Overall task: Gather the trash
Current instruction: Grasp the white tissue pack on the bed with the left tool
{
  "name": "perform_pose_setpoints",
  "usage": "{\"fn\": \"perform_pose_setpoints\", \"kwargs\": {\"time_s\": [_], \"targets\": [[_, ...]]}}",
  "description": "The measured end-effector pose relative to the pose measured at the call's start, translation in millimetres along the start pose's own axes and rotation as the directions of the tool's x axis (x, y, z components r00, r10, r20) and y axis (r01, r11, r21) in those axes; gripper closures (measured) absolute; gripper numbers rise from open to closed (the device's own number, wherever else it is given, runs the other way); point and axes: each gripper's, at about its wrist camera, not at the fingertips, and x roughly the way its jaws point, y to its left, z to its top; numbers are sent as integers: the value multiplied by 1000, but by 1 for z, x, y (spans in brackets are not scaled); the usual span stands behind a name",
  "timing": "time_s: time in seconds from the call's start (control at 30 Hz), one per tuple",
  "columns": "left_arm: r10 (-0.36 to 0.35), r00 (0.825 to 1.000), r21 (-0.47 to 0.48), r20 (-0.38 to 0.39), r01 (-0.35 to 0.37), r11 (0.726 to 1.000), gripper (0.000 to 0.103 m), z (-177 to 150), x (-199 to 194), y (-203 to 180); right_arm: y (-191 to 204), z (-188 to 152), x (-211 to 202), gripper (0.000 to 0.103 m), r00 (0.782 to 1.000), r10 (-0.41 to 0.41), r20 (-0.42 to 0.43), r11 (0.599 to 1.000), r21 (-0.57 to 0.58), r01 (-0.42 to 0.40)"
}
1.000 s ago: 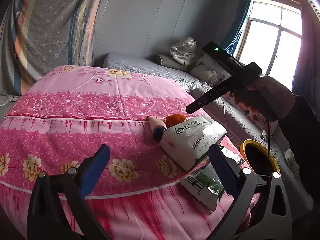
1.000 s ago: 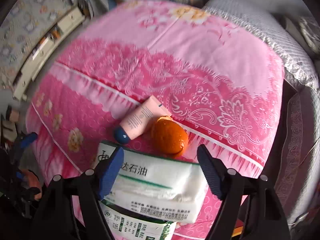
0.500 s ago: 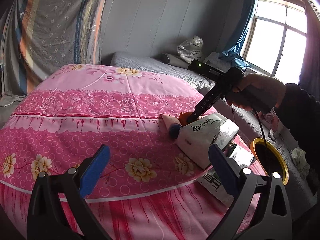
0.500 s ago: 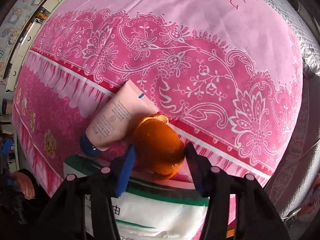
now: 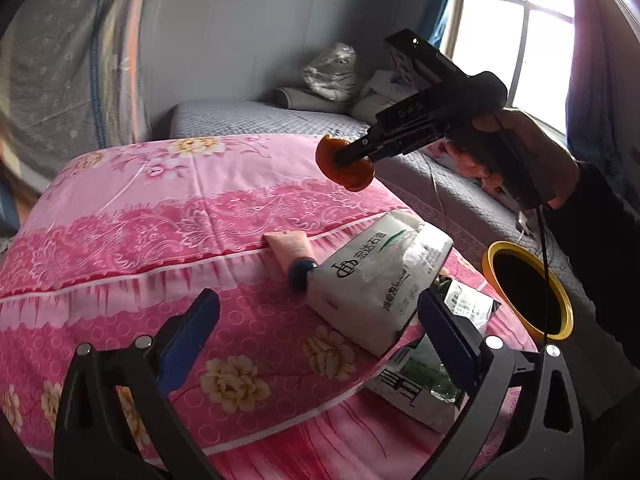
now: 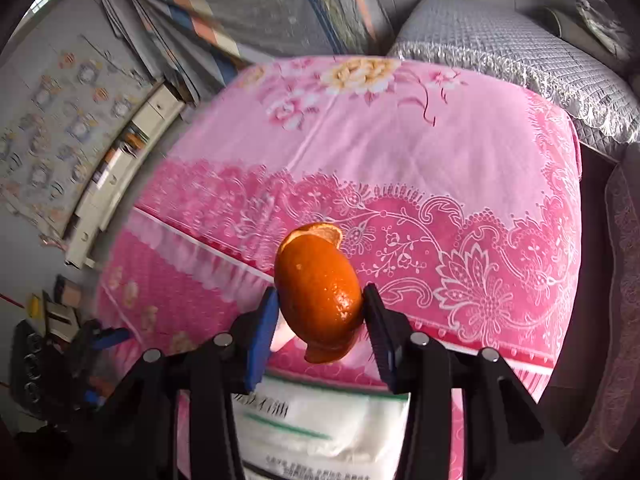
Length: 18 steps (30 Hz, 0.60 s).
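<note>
An orange peel (image 6: 318, 292) hangs in the air above the pink quilt (image 6: 400, 140), pinched between the blue pads of my right gripper (image 6: 320, 300), whose jaws are still closing on it. The left wrist view shows the same peel (image 5: 346, 164) at the tip of the right gripper (image 5: 348, 156), held by a hand well above the bed. A pink tube (image 5: 292, 250), a white tissue pack (image 5: 380, 276) and a green-and-white packet (image 5: 424, 376) lie on the quilt. My left gripper (image 5: 320, 316) is open and empty, low over the quilt's near edge.
A black bin with a yellow rim (image 5: 528, 292) stands to the right of the bed, below the hand's dark sleeve (image 5: 592, 232). A grey quilted bed (image 5: 280, 120) with pillows and a bag lies behind. A window (image 5: 516, 52) is at the far right.
The right gripper came down around the orange peel, closed on it and lifted it off the quilt. The left gripper shifted slightly and stayed open.
</note>
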Motion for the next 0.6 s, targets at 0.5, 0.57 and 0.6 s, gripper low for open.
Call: {"fn": "perform_pose_setpoints", "kwargs": {"time_s": [0.5,0.57,0.6], "targets": [[-196,962,294,-190,246,924,9,42,68,-53,-40,-149,-124,61,946,144,291,967,162,-197],[-230,944,320,-235,299,899,9,45,79,-61,-47,-169,-134,61,939,144,313,960,188,-210],[-239,938,332,-251,315,889,9,47,83,-65,-51,-178,-138,61,935,147,323,954,203,-220]]}}
